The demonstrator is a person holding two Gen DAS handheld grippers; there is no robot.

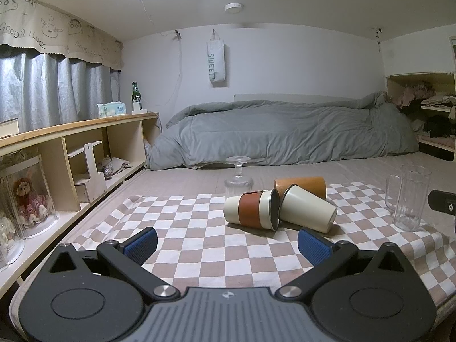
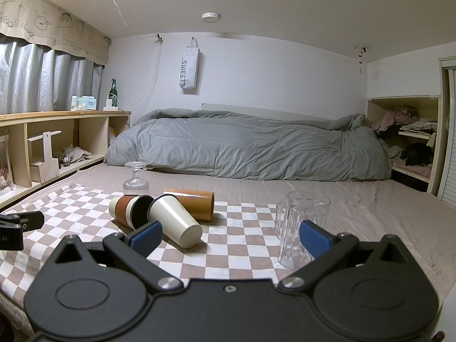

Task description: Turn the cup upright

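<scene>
Three cups lie on their sides on a checked cloth: a cream cup with a brown sleeve and dark lid, a plain cream cup, and an orange cup behind them. A stemmed glass stands upside down at the back. A clear tall glass stands upright on the right. My left gripper is open and empty, just short of the cups. My right gripper is open and empty, between the plain cream cup and the clear glass.
The cloth lies on a bed with a grey duvet piled at the back. A low wooden shelf runs along the left, with a bottle and a tissue pack on top. An open closet with clothes stands at the right.
</scene>
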